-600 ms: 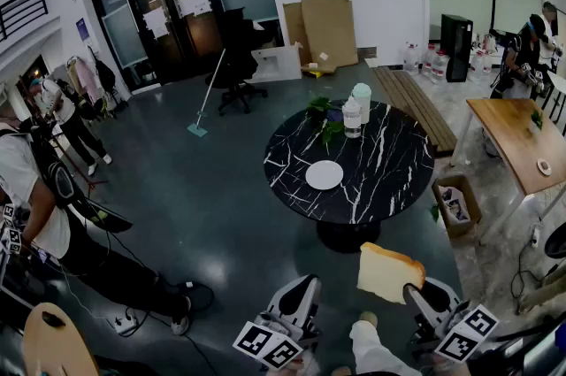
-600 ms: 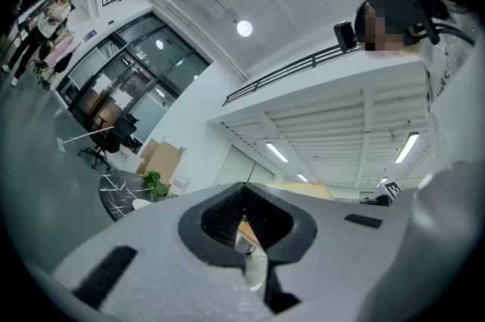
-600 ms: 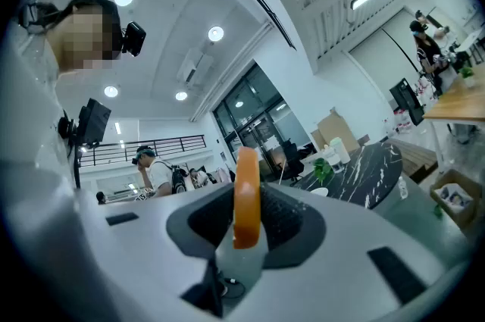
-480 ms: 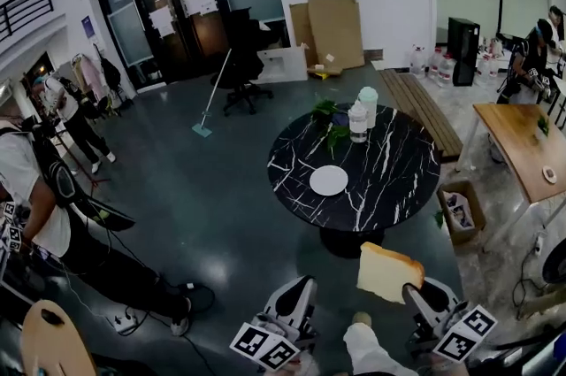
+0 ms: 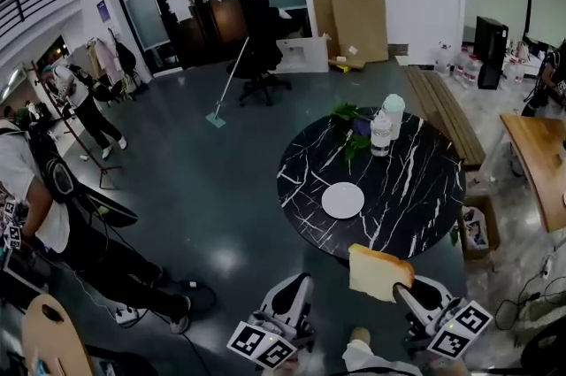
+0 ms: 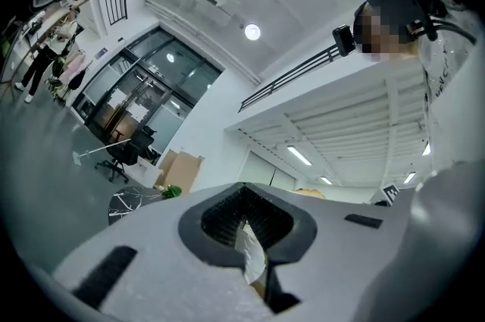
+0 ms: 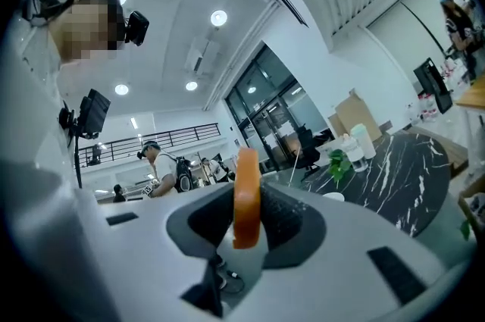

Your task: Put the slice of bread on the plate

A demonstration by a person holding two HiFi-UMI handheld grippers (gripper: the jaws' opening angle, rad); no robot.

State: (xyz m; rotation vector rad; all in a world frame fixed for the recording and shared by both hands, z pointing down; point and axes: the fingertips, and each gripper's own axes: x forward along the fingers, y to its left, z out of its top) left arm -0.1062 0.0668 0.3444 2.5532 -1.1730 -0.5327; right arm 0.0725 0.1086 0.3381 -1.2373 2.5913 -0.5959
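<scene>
Head view: bread is gripped by right gripper, left gripper is shut & empty; carry step seems on, so bread must next be brought over plate.

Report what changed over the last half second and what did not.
The round table and plate have drawn nearer and sit lower in the head view. The right gripper stays shut on the slice of bread; the left gripper stays shut, holding nothing.
</scene>
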